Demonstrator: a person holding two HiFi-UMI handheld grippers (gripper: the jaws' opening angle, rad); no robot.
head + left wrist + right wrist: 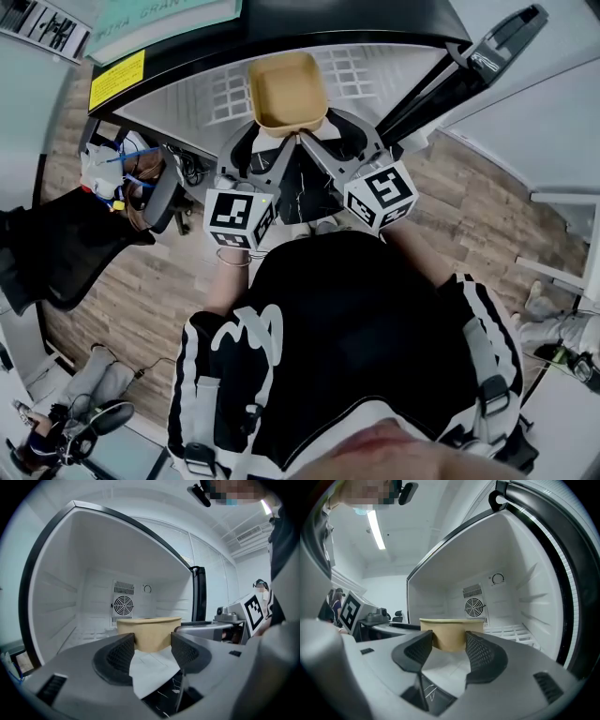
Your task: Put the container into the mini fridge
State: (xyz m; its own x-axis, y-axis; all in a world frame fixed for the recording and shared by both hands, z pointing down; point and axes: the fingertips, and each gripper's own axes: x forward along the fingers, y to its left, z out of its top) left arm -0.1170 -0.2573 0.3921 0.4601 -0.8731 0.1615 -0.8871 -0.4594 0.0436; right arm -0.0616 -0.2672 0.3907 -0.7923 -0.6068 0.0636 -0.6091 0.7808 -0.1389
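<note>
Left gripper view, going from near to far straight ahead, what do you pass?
Left tongs → brown container held between them → round fan on the back wall of the open fridge.

the container looks like matt tan paperboard. the mini fridge is lined with smooth white plastic, its rim glossy black. the left tool and right tool are matt grey plastic with rough, gridded black pads. the floor shows wood grain.
</note>
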